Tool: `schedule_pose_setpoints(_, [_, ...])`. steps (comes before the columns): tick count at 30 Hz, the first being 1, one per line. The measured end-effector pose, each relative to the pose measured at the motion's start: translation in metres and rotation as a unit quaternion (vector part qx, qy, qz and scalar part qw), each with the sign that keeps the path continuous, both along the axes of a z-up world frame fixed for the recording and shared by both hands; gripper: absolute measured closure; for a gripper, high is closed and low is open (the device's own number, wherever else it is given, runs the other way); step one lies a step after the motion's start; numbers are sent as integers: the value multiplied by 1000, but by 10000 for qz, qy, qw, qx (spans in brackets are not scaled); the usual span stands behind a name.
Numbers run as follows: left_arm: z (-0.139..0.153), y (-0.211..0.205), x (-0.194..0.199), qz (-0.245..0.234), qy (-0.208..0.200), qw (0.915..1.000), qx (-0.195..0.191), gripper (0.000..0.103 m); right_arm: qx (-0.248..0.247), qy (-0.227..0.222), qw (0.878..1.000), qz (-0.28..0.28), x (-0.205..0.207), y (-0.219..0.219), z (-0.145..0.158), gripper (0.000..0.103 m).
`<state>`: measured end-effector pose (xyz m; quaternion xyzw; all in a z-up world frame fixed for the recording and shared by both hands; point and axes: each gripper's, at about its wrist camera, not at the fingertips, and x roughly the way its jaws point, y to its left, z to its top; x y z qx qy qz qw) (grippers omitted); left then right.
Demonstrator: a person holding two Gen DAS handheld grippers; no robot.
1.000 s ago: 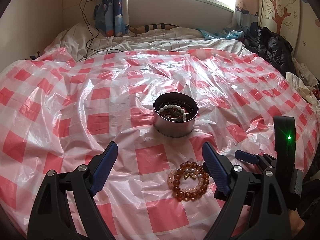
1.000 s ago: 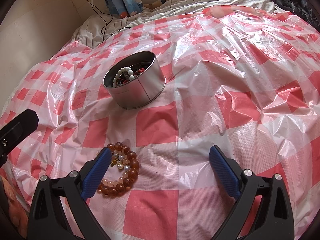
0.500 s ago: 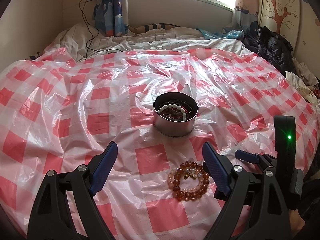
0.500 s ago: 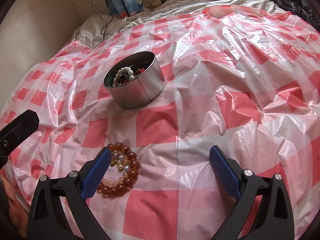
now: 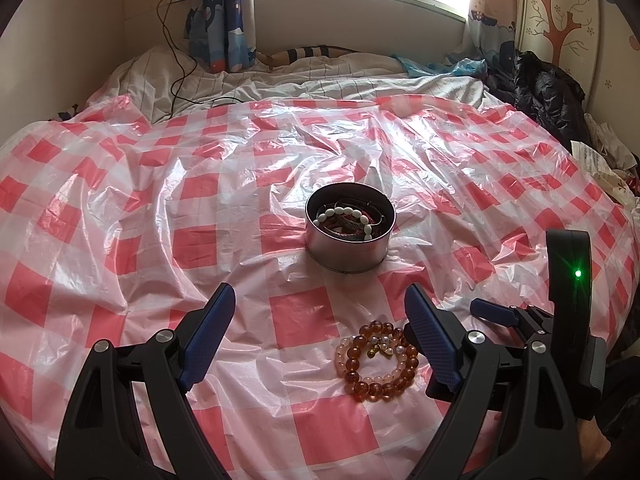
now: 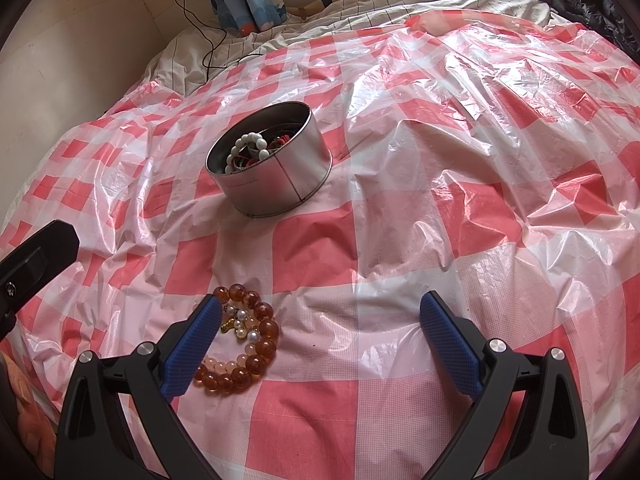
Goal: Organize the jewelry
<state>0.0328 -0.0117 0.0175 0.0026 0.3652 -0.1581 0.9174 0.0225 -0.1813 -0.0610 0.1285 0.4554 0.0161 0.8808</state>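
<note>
Right wrist view: both grippers (image 6: 320, 320) (image 5: 318, 320) agape; one tin (image 6: 280, 184), perhaps three loose bracelets (image 6: 244, 344).

Amber bead bracelets (image 5: 376, 362) lie coiled near the jewelry-filled round tin (image 5: 349, 245).

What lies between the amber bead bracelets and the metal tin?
Nothing: between the bracelets and the tin there is only bare checkered plastic sheet, clearest in the left wrist view.
</note>
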Motion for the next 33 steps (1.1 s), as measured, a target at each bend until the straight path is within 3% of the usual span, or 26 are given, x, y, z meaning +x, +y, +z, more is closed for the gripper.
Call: schedule_pose_setpoints(33, [0,-4,-1,-4,-16,10000,68,20,-25,9,10000,1,1,2,-3,8])
